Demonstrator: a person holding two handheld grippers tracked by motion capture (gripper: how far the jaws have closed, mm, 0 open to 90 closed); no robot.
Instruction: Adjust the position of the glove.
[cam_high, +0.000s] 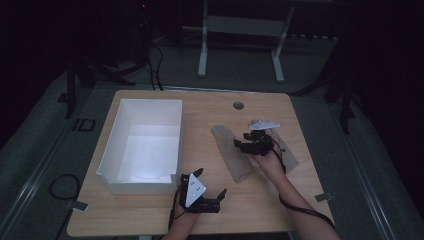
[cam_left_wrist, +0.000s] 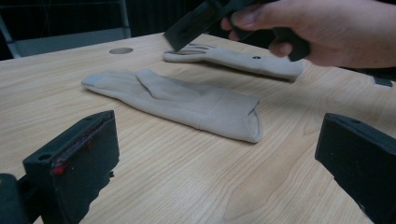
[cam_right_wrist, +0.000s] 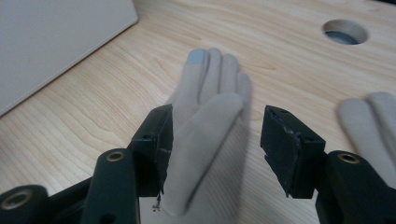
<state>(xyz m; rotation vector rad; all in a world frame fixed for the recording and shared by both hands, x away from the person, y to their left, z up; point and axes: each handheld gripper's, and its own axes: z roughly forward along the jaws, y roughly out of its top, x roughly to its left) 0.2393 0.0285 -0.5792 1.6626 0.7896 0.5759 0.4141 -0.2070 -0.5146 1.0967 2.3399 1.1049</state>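
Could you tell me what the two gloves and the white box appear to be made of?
Near glove and far glove: soft beige fabric, probably knit or suede-like; matte, with seams and limp folds. White box: smooth, matte, thin flat walls, perhaps cardboard or plastic; cannot tell which.

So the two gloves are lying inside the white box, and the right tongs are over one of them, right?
Not quite. The gloves lie on the table, beside the white box, not in it; the high view shows this. One glove lies nearer the box, the other glove to its right. The right tongs are indeed over the first one, open around it.
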